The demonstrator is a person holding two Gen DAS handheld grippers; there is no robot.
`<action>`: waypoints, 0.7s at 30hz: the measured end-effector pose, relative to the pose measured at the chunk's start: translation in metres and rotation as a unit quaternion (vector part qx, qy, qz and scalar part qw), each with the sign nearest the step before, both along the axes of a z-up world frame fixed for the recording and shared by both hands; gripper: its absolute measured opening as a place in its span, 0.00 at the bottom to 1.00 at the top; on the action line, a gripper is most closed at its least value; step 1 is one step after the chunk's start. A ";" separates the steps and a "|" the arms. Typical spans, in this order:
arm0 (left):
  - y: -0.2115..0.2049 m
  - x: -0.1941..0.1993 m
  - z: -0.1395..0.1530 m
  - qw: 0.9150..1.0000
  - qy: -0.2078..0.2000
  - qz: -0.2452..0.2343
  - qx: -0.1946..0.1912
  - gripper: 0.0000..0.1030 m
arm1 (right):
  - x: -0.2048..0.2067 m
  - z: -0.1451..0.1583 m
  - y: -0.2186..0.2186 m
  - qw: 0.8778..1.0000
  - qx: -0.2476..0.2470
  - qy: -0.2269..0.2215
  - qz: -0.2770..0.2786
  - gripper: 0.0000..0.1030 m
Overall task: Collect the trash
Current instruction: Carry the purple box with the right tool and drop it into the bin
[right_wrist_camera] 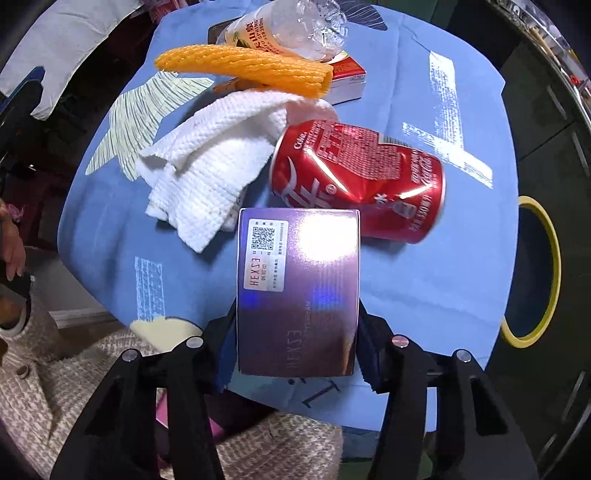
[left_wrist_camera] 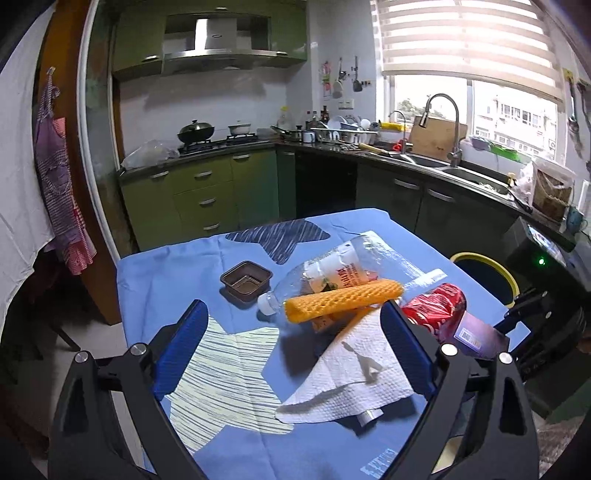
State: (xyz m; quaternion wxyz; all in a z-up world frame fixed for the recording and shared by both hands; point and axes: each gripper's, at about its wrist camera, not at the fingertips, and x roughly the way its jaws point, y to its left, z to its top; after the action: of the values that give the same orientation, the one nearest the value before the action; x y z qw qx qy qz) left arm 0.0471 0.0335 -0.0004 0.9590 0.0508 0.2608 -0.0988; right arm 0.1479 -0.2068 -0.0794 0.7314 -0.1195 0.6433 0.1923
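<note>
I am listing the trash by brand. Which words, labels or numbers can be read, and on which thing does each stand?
"HEXZE", reading uncertain: sticker on the purple box, beside a QR code.
"Coke" and "330ml": red can; its Chinese print is not clear enough to quote.
"SPRING": plastic bottle label; the rest is blurred.
Print on the red-and-white carton: too small.

We have two fisheye views, each looking out along its own tongs. The left wrist view sits low over the near edge of the surface (left_wrist_camera: 166, 273), tilted gently down and facing across it toward the kitchen cabinets (left_wrist_camera: 207, 184) and window (left_wrist_camera: 476, 110) beyond. The right wrist view looks almost straight down from close above, so the purple box (right_wrist_camera: 299, 291) fills its middle. Both views share the blue cloth, the red can (left_wrist_camera: 439, 306) (right_wrist_camera: 358, 181), the paper towel (left_wrist_camera: 354, 373) (right_wrist_camera: 210, 166), the orange foam net (left_wrist_camera: 343, 299) (right_wrist_camera: 247, 68), the crushed bottle (left_wrist_camera: 332, 273) (right_wrist_camera: 291, 29) and the yellow-rimmed bin (left_wrist_camera: 495, 266) (right_wrist_camera: 546, 273).
</note>
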 end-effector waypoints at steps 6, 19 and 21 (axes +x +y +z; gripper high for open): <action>-0.023 0.000 0.007 0.999 0.000 -0.042 0.016 0.87 | -0.015 0.054 -0.060 0.997 0.057 -0.042 -0.033 0.51; -0.114 0.042 -0.002 0.975 0.066 -0.212 -0.017 0.87 | 0.097 -0.003 -0.306 0.951 0.017 -0.078 -0.300 0.52; -0.125 0.047 -0.006 0.970 0.075 -0.230 -0.014 0.87 | 0.113 -0.035 -0.324 0.949 0.010 -0.052 -0.312 0.52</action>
State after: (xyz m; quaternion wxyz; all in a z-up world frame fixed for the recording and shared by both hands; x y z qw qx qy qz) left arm 0.0939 -0.0911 -0.0067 0.8888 0.0879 0.3123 -0.3237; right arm 0.2606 -0.5305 -0.1148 0.7882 0.0846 0.6078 -0.0454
